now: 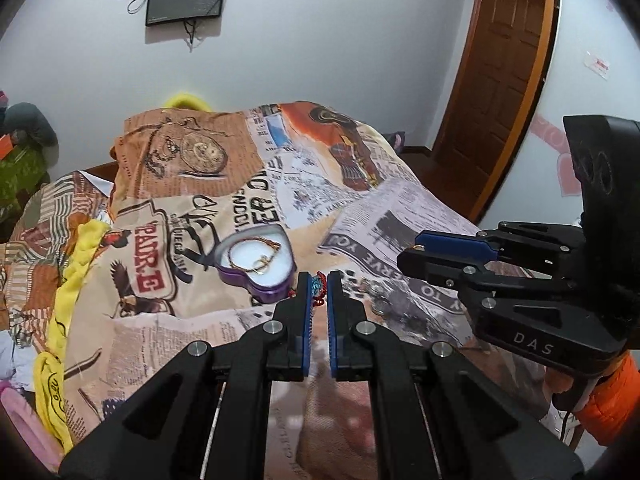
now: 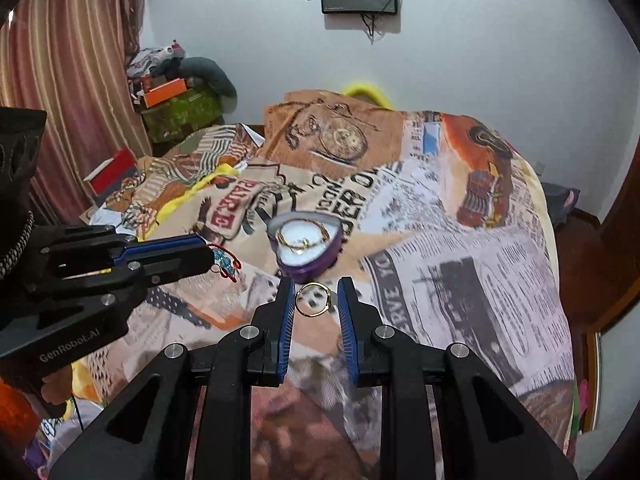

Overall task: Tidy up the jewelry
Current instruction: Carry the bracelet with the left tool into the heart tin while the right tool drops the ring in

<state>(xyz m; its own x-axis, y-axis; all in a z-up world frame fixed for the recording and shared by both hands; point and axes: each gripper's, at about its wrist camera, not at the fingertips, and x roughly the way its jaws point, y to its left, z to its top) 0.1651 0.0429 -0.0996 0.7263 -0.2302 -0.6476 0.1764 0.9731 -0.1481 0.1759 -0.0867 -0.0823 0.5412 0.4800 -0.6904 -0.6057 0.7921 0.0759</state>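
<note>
The right claw (image 2: 313,300), jaws apart, straddled the gold ring (image 2: 313,299), just short of the heart box (image 2: 306,248); the left claw (image 1: 319,284) was clamped on the red bracelet (image 1: 318,282).

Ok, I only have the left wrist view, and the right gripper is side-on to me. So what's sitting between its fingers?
Observer: A gold ring, facing the right wrist camera as a near-full circle, between the right gripper fingers.
Operator: Is it clamped?
Observer: It seems to touch one pad, but a sliver of gap shows at the other, so I cannot tell.
Operator: And my bracelet, is it hanging free?
Observer: The red-cord bracelet dangles off the left gripper tip, short of the purple heart box.
</note>
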